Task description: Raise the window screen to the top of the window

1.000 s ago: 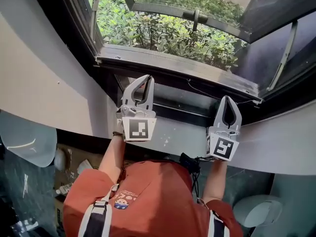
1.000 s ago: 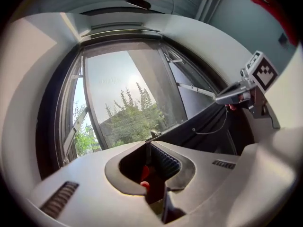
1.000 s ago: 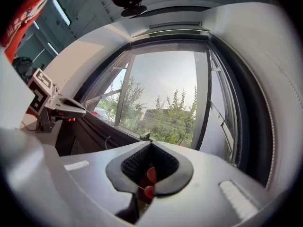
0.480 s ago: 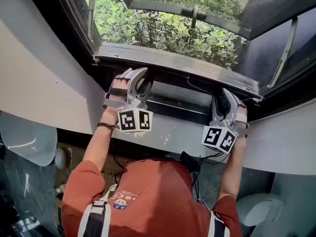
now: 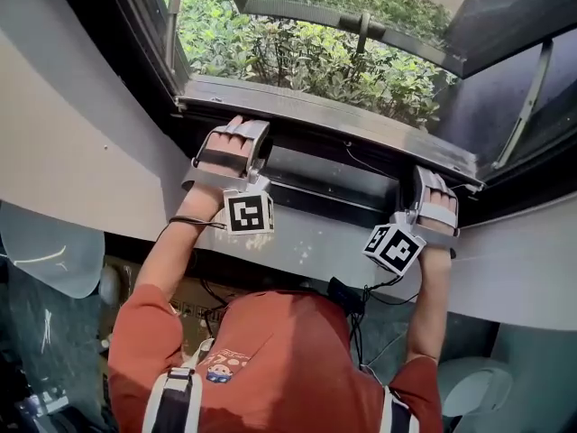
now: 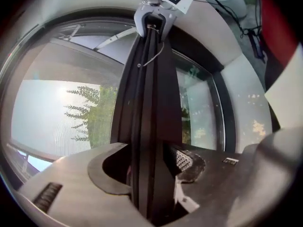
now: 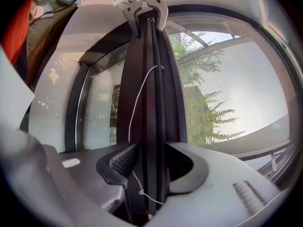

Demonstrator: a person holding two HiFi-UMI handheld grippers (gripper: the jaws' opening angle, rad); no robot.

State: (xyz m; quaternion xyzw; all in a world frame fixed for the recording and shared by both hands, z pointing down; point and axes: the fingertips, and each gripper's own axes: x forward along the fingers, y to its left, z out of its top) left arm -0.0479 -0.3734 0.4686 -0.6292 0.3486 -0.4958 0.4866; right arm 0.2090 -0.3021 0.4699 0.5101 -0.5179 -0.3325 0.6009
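The window screen's dark bottom bar (image 5: 329,117) crosses the window opening, with grey mesh (image 6: 57,112) beyond it. My left gripper (image 5: 245,144) sits at the bar's left part, turned on its side. Its jaws have just been opening, and in the left gripper view they (image 6: 147,161) stand open astride the bar (image 6: 149,79) without pressing on it. My right gripper (image 5: 431,188) sits at the bar's right part in the same way. Its jaws (image 7: 151,163) have also just been opening and straddle the bar (image 7: 149,79). A thin white cord (image 7: 137,112) hangs along the bar.
A black window frame (image 5: 153,52) and pale grey wall (image 5: 63,142) surround the opening. An outward-swung glass sash (image 5: 514,16) stands at the upper right, green bushes (image 5: 306,57) outside. The person's red shirt (image 5: 279,350) fills the bottom of the head view.
Both grippers rolled onto their sides and shifted onto the screen's bottom bar. Their jaws went from shut to open and now stand on either side of the bar.
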